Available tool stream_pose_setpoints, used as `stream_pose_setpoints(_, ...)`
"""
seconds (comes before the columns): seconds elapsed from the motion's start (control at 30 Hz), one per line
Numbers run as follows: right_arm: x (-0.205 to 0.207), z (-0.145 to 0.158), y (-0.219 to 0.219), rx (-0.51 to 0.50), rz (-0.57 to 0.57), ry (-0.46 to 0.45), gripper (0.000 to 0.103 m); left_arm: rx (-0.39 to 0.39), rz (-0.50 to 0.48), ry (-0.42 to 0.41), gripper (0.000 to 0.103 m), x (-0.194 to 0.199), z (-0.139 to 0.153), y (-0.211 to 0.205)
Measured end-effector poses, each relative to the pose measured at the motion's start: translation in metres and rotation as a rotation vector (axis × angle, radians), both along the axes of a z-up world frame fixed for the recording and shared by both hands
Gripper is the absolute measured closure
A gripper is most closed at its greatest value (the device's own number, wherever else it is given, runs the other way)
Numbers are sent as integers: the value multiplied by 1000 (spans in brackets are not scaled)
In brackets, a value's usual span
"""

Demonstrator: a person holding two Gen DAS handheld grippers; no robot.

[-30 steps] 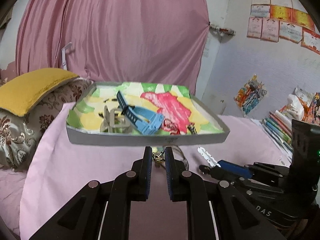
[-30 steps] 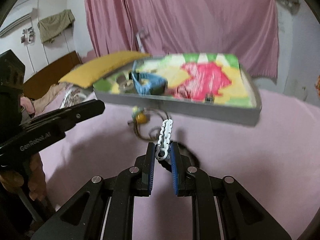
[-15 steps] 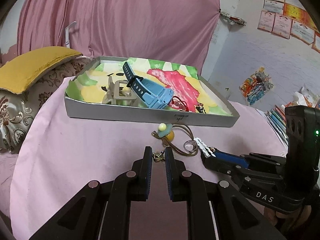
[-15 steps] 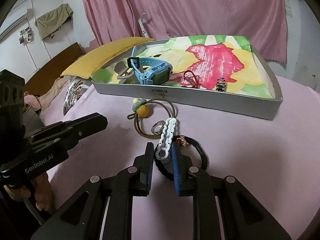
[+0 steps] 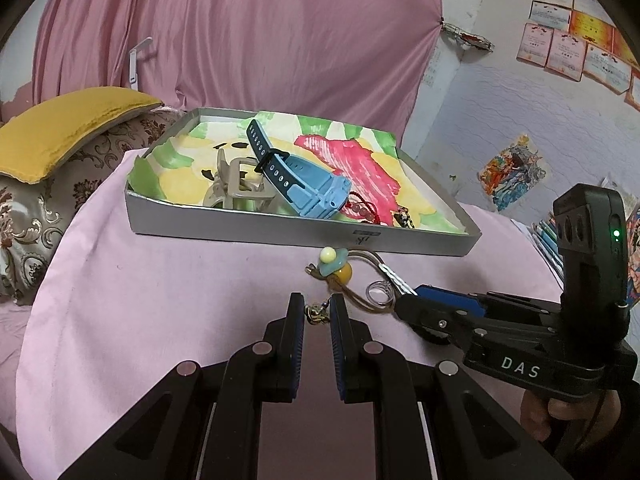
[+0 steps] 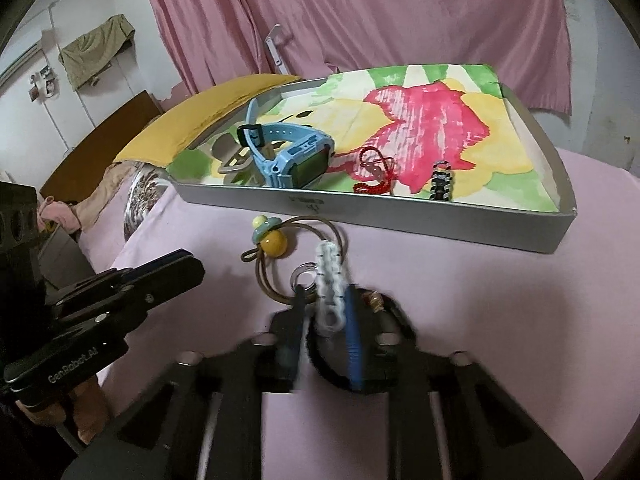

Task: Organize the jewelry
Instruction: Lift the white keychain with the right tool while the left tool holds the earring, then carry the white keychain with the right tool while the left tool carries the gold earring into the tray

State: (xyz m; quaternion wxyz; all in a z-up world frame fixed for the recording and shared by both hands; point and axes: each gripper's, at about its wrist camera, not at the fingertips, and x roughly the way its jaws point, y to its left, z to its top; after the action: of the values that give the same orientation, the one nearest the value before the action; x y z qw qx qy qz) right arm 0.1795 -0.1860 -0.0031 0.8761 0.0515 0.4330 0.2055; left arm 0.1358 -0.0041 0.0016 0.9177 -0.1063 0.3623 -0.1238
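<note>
Pinching a small gold charm (image 5: 316, 313) between nearly closed fingers, the left tool (image 5: 316, 314) sits low over the pink bed (image 5: 160, 300), with the charm caught right at the tips. The right tool (image 6: 324, 312) is blurred in its own view; its fingers stand a little apart around the white chain (image 6: 330, 284), which rises from between them toward 12 o'clock. Whether they grip the chain or merely flank it, I cannot tell.

The tray (image 6: 400, 220) lies at 12 o'clock from both tools, lined with painted paper. Inside it are a blue watch (image 6: 288, 156), a beige clip (image 6: 232, 158) at the watch's 9 o'clock, a red cord (image 6: 374, 170) at its 3 o'clock, and a dark chain (image 6: 442, 180) farther toward 3 o'clock.

On the bed just in front of the tray lie a brown cord (image 6: 304, 232) with a yellow bead (image 6: 273, 243), and a clear ring (image 6: 304, 276) touching the white chain's left side.

The right view alone shows a black band (image 6: 384, 308) under the right tool and the watch face. The left view alone shows the charm, certificates (image 5: 568, 56) at 2 o'clock on the wall, and the right tool (image 5: 404, 300) from the side, its tip near the ring (image 5: 378, 292).
</note>
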Motion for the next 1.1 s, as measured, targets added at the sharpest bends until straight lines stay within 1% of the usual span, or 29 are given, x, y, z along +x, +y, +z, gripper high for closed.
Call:
stream_pose_setpoints(0.13, -5, 8, -6, 14, -18, -47, 90, -3, -6, -10, 91, -1, 2, -1)
stream_pose_setpoints(0.2, -8, 14, -10, 40, -16, -79, 90, -5, -9, -21, 91, -2, 4, -1)
stream_pose_setpoints(0.3, -14, 24, -16, 78, -22, -128, 90, -12, -12, -53, 91, -3, 10, -3)
stream_pose_setpoints(0.33, -17, 29, -18, 87, -29, -158, 90, -14, -12, -67, 91, -4, 13, -3)
stream_pose_setpoints(0.43, -23, 40, -22, 90, -47, -238, 90, -21, -12, -119, 91, -4, 23, -6)
stream_pose_setpoints(0.5, -27, 48, -25, 84, -66, -302, 90, -25, -11, -171, 91, -3, 32, -8)
stream_pose_setpoints(0.57, -30, 58, -27, 68, -91, -378, 90, -31, -10, -220, 91, -2, 39, -10)
stream_pose_setpoints(0.63, -33, 66, -29, 44, -114, -453, 90, -30, -8, -287, 91, 0, 47, -14)
stream_pose_setpoints(0.73, -31, 76, -31, 18, -135, -532, 90, -27, -12, -351, 91, 4, 55, -19)
stream_pose_setpoints(0.83, -21, 80, -31, 4, -144, -560, 90, -24, -11, -387, 91, 14, 61, -23)
stream_pose_setpoints(0.97, -6, 80, -32, -15, -153, -572, 90, -5, -2, -398, 91, 34, 64, -29)
stream_pose_setpoints(1.1, 17, 75, -34, -19, -157, -530, 90, 31, -2, -381, 91, 55, 64, -34)
